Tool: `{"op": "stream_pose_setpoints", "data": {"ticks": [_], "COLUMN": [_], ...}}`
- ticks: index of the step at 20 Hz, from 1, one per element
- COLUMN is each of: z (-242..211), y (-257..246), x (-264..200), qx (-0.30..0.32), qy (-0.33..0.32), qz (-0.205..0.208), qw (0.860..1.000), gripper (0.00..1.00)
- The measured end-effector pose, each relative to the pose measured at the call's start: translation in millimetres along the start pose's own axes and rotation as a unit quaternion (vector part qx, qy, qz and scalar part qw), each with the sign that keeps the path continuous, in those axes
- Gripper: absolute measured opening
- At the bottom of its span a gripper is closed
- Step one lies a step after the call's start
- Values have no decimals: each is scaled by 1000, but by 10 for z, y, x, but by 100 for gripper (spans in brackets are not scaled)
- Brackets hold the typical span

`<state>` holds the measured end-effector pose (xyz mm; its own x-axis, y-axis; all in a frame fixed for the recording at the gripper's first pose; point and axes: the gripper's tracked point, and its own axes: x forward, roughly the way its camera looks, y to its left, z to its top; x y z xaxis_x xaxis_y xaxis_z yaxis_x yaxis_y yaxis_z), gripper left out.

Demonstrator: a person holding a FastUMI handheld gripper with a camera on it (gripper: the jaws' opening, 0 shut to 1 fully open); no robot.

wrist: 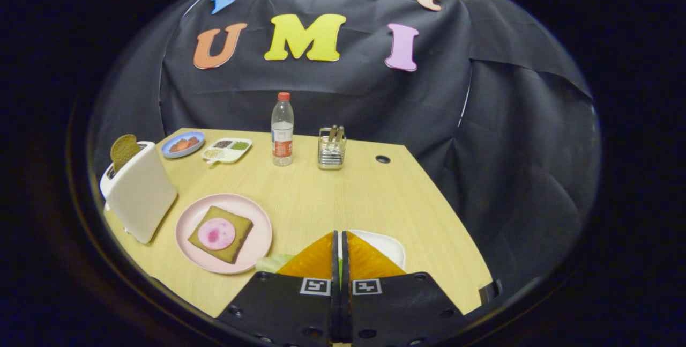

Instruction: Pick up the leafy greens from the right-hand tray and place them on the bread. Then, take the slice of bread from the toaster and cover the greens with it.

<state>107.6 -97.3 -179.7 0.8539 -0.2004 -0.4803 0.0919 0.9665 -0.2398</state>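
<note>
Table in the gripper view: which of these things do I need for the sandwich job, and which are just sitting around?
Needed:
leafy greens, pinched by the hand-held gripper
white tray
bread on the pink plate
toaster with its slice

Lying about:
water bottle
cutlery holder
blue dish
divided dish

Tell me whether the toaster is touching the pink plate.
Apart. In the gripper view a strip of bare table shows between the toaster and the pink plate's rim. The gripper is shut over the white tray.

2 bread slices, 1 toaster – 1 bottle
</note>
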Motion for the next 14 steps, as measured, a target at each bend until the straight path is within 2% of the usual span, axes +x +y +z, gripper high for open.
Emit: {"op": "stream_pose_setpoints", "data": {"ticks": [2, 7, 10, 14], "z": [-192, -694, -903, -1122], "y": [18, 131, 138, 201], "x": [-18, 8, 46, 174], "qx": [9, 27, 60, 110], "qy": [5, 9, 9, 18], "qz": [-1, -8, -19, -19], "qw": [1000, 1000, 998, 994], "gripper": [2, 81, 93, 94]}}
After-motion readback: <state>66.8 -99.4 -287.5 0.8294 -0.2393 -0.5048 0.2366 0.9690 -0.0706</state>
